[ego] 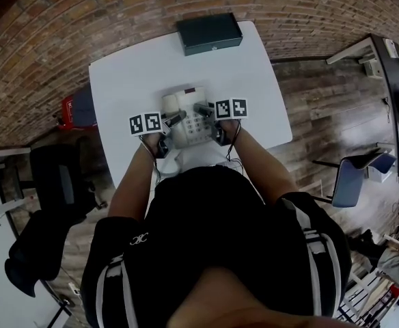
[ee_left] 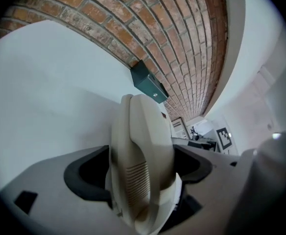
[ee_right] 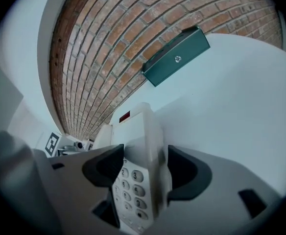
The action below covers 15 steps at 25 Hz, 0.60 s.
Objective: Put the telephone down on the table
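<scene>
Telephone [ego: 188,123] over table [ego: 117,80], left hand-held gripper [ego: 173,119] and right hand-held gripper [ego: 204,108] clamping it

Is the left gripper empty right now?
No, the left gripper is shut on the telephone, whose handset side sits between its jaws.

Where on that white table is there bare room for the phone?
The table is bare left and right of the telephone, and between it and the green box at the far edge. Crowded only near the person, where the left gripper and right gripper clamp it.
</scene>
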Motion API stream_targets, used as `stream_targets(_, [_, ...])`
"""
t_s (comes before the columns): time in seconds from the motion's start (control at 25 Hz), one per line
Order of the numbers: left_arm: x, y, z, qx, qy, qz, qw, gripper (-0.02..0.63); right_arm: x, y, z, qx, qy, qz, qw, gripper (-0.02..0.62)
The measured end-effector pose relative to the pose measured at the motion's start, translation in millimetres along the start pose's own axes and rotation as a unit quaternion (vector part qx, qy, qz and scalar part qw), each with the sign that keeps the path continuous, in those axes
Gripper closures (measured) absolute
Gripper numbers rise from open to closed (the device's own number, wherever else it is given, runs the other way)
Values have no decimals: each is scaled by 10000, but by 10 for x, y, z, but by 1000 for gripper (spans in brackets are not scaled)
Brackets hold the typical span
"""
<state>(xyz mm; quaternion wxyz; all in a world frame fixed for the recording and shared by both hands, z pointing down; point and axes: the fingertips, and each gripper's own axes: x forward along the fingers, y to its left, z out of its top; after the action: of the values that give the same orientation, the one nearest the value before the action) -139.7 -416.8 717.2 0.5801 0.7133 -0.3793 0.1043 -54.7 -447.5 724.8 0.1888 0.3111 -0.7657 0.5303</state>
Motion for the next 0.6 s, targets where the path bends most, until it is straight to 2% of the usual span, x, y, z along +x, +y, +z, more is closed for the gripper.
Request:
stream_targets(0.16, [-122, -28, 63, 566, -115, 397, 9975, 222, -197, 45, 187, -372, -662, -316, 9966, 356])
stream_targets(0.24, [-241, -40, 148, 900, -365, 627, 9933, 222, -345, 149, 335, -587, -1069, -294, 9921, 357])
stream_targets(0.36, [-488, -101, 301, 1397, -930, 923, 9815, 224, -544, 355, 497, -846, -1470, -97, 9855, 360])
stream_targets(0.4, [-579, -135, 353, 1513, -1141, 1002, 9767, 224, -610, 405, 541, -949, -1587, -104, 9827, 391])
stream_targets(0.44, [-677, -170, 407, 1602, -1367, 1094, 9714, 231, -677, 445, 583, -1051, -1708, -156, 9796, 459])
stream_targets(0.48, [-783, -209, 466, 1672, -1615, 1206, 9651, 293, -743, 484, 625, -1152, -1831, -231, 9760, 499])
stream_targets(0.52, [-896, -256, 534, 1734, -1878, 1327, 9576, 393, -807, 533, 671, -1262, -1959, -302, 9720, 559])
stream_targets(0.56, [-1010, -319, 608, 1806, -2135, 1445, 9492, 477, -868, 598, 720, -1398, -2098, -349, 9671, 581])
stream_targets(0.6, [-1121, -398, 683, 1903, -2364, 1555, 9401, 535, -930, 683, 776, -1576, -2258, -381, 9606, 593])
